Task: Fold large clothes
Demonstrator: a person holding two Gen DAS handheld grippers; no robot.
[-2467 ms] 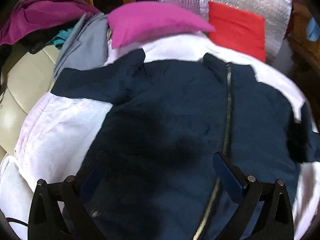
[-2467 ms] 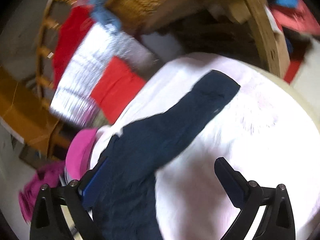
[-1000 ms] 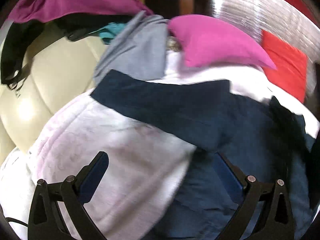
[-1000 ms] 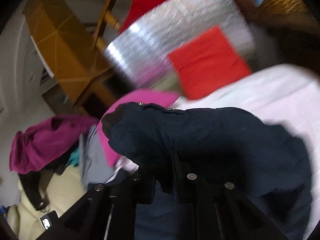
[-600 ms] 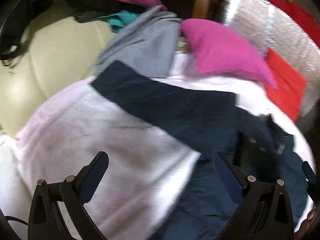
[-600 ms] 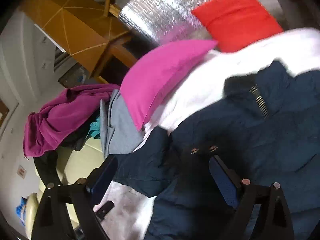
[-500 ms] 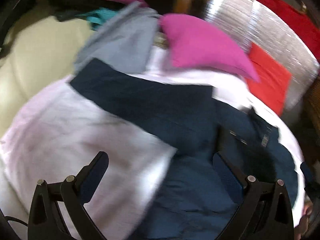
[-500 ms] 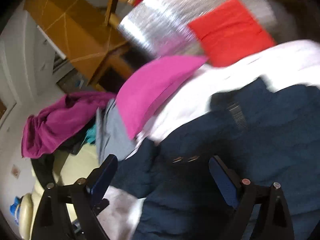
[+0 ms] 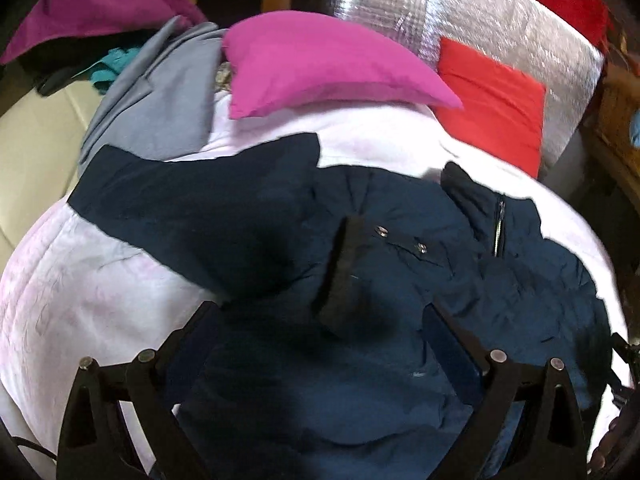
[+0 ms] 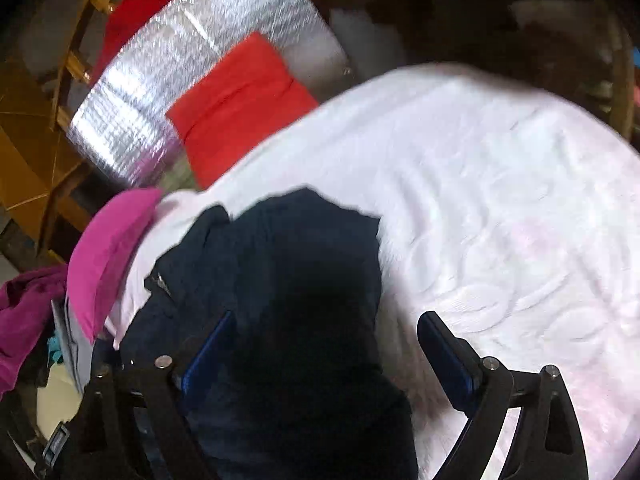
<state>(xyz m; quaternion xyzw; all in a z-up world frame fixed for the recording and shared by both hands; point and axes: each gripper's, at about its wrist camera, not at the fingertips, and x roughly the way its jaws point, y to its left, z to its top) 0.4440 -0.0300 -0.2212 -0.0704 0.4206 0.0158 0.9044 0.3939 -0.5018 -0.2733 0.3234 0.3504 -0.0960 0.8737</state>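
Navy jacket [image 9: 360,280]: spread across a white quilt [image 9: 80,300], one sleeve stretched to the far left, the other folded over the chest, its black cuff and two snaps facing up; zip at the collar, far right.
Left gripper [image 9: 320,344]: jaws spread wide above the jacket's near middle, nothing pinched between the blue pads.
Right gripper [image 10: 324,344]: jaws apart and easing inward over the jacket's right edge; dark cloth lies under the gap, the pads not pressing on it, the right pad over bare quilt.
Far left: purple garment [image 9: 92,8] heaped above a grey one [image 9: 160,100], just beside the jacket's sleeve.
Far centre: pink pillow [image 9: 320,64] on the quilt's far edge.
Far right: red cushion [image 9: 492,104] against a silver foil sheet [image 9: 460,20].
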